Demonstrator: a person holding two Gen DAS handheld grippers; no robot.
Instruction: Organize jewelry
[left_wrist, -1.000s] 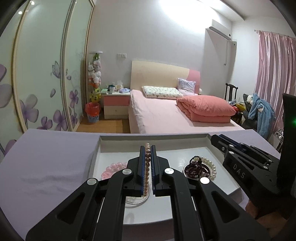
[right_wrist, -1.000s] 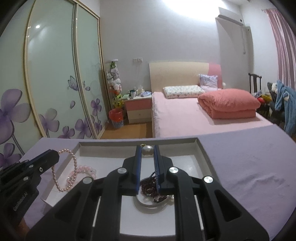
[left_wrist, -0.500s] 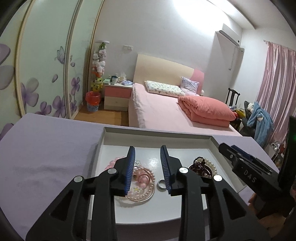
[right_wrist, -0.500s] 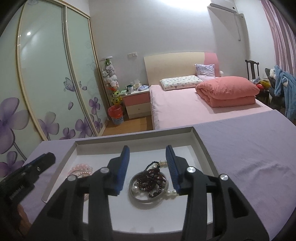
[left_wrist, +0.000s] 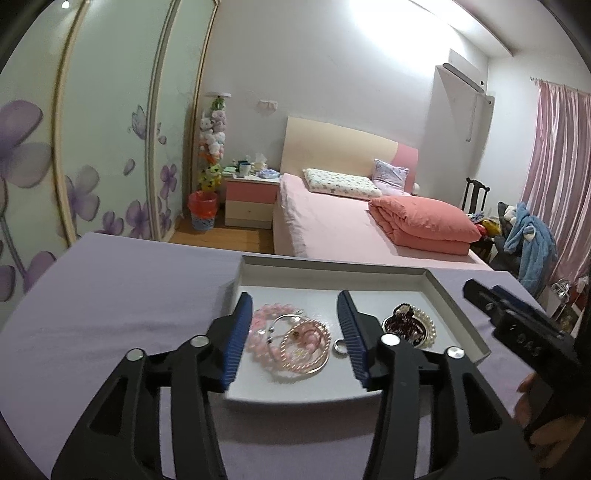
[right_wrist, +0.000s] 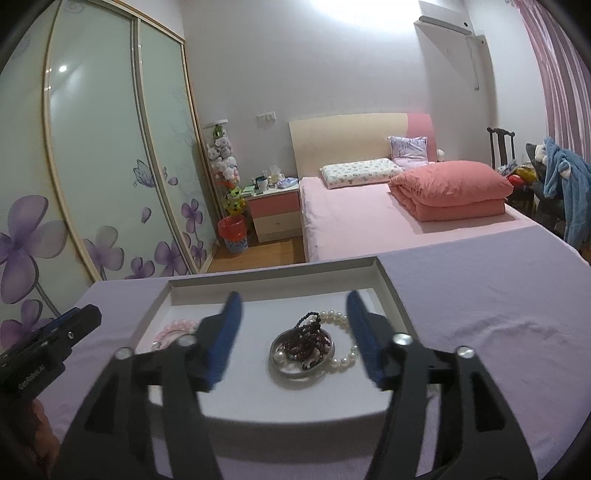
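Observation:
A white tray (left_wrist: 332, 264) lies on the purple cloth. In its left half, pink bead bracelets and a pearl strand (left_wrist: 291, 339) are piled on a small dish, with a silver ring (left_wrist: 340, 347) beside them. My left gripper (left_wrist: 294, 295) hovers over that pile; its jaws are opening and nothing is gripped. In the tray's right half, dark beads (right_wrist: 310, 343) and a white pearl bracelet (right_wrist: 341, 360) rest on a round dish. My right gripper (right_wrist: 294, 295) hangs above them, its jaws also opening and holding nothing. Each gripper shows at the edge of the other's view.
The purple-covered table (right_wrist: 480, 314) spreads around the tray. A hand (left_wrist: 546, 443) holds the right gripper at the lower right. Beyond the table's far edge are a pink bed (left_wrist: 332, 229), a nightstand (left_wrist: 251, 199), a red bin (left_wrist: 202, 214) and flowered wardrobe doors (right_wrist: 92, 166).
Both grippers went from shut to open. The left one let go of the pearl strand, the right one its pearl bracelet. Both jewels now lie in the tray, and both grippers drew back slightly.

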